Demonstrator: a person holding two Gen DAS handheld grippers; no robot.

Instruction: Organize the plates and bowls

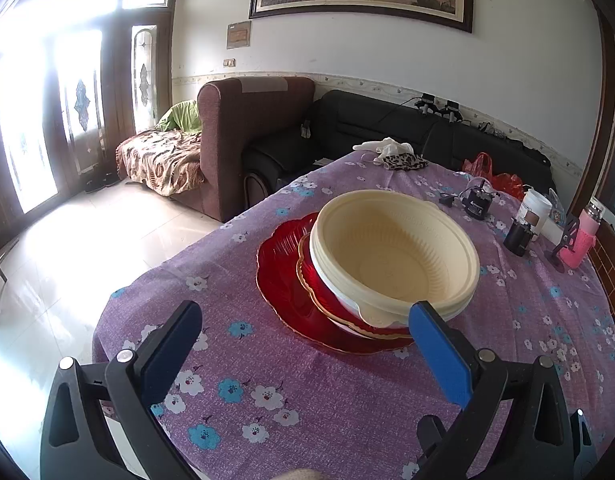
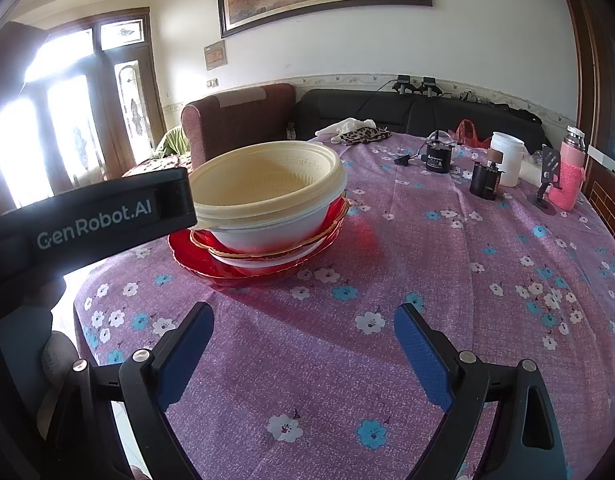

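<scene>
One stack sat on the tabletop (image 2: 427,240), at 12 o'clock from both grippers: two red plates (image 1: 283,276), then two bowls (image 1: 391,256), mouths up. The left gripper (image 1: 307,344) and right gripper (image 2: 303,344) were wide open, holding nothing.

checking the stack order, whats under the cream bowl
The cream bowl nests in a white bowl, which sits on a small gold-rimmed red plate over a large red plate. The plates' centres are covered.
</scene>
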